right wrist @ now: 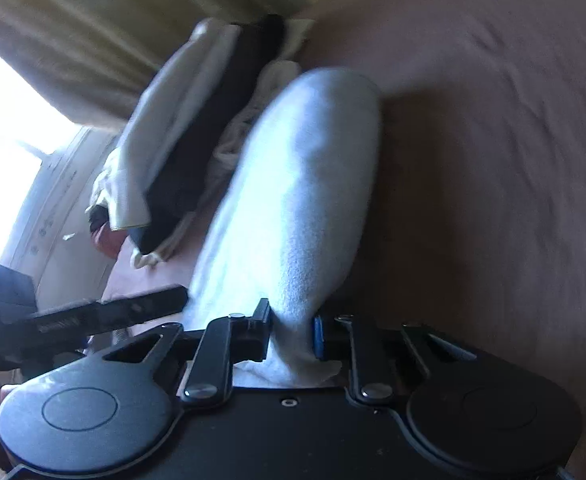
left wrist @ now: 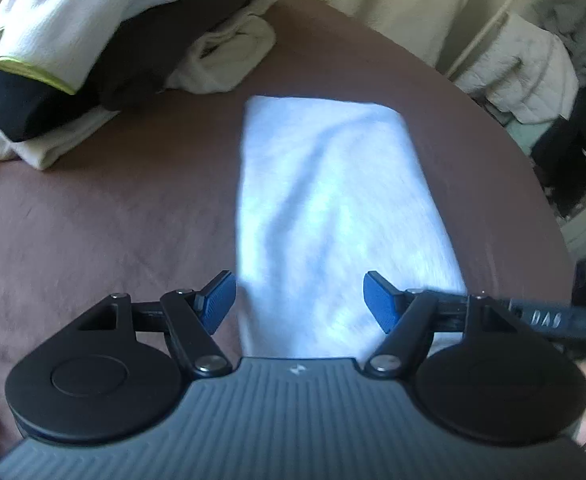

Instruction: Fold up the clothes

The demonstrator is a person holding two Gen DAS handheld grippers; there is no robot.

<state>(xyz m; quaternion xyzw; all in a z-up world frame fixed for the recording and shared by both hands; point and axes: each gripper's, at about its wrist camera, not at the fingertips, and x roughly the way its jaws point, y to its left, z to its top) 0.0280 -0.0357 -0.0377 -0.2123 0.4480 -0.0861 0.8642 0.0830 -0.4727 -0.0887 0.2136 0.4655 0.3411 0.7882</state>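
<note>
The pale grey, soft fleecy folded garment (left wrist: 333, 208) lies as a long rounded-corner rectangle on the brown-mauve wrinkled bedsheet (left wrist: 105, 220), stretching straight ahead of my left gripper (left wrist: 299, 302), whose blue ribbed pads (left wrist: 219, 300) stand wide apart above its near end. My right gripper (right wrist: 291, 334) is clamped on that near edge, bunching the cloth. Ahead-left sits a heap of cream and black clothes (left wrist: 73, 52).

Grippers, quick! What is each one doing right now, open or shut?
Left gripper: open, holding nothing, above the white cloth.
Right gripper: shut on the white cloth.
</note>
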